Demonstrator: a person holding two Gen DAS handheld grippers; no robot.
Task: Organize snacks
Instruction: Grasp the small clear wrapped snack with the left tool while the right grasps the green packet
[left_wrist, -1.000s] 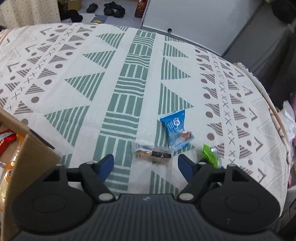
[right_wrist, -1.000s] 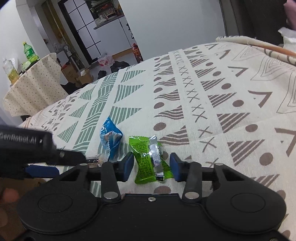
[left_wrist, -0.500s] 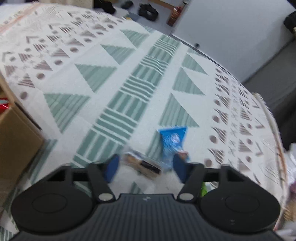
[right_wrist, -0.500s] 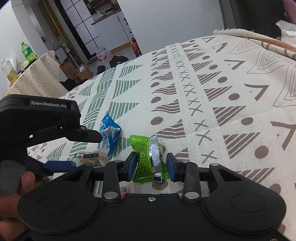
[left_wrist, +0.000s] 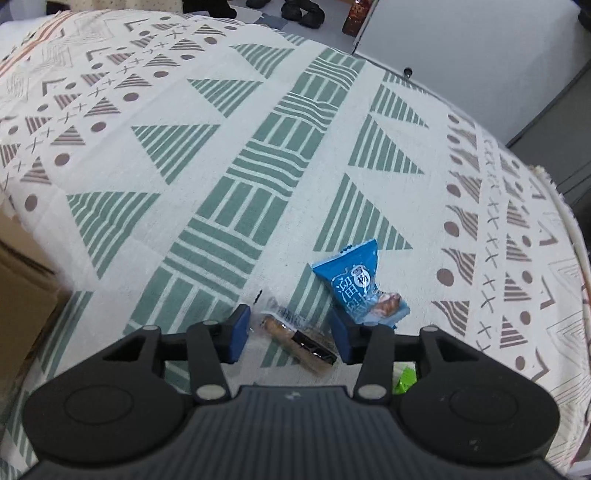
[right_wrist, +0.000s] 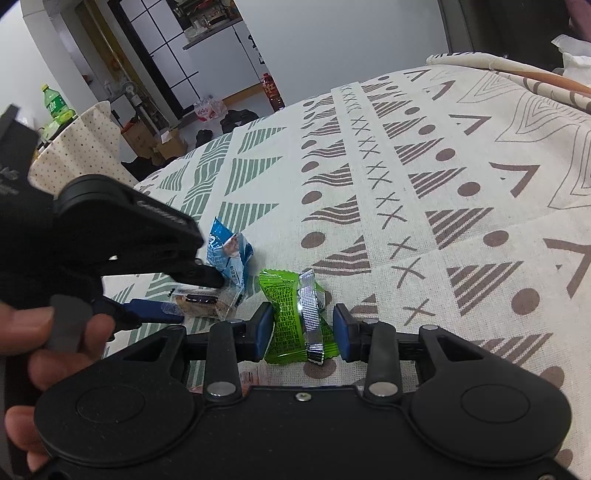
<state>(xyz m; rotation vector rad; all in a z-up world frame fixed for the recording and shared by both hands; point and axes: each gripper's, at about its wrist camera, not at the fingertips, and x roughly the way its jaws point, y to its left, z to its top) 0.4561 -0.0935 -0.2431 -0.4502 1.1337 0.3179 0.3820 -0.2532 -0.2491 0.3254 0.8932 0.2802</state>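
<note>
Three wrapped snacks sit close together on the patterned tablecloth (left_wrist: 258, 155), near edge.

Left gripper (left_wrist: 287, 334): jaws partly closed, straddling the clear-wrapped bar (left_wrist: 299, 341). Pads look just off the film, so not a grip yet. Blue pouch (left_wrist: 356, 284) lies just beyond its right finger, touching or nearly so.

Right gripper (right_wrist: 302, 334): jaws narrow, either side of the green pouch (right_wrist: 288, 314). Wrapper edges at the pads, but I can't tell if they're actually pinching.

Handling, my read:
- All very light; crinkly film, slick, springs back.
- Bar: a stiffish brown block inside loose clear wrap. Take it across the short width at the middle, not by the loose film ends.
- Green pouch: soft and puffy, with a silver crimped seam standing up along it. Pinch across the body; gentle squeeze, contents may crush.
- Cloth is woven and soft, so it may bunch under low fingertips.
</note>
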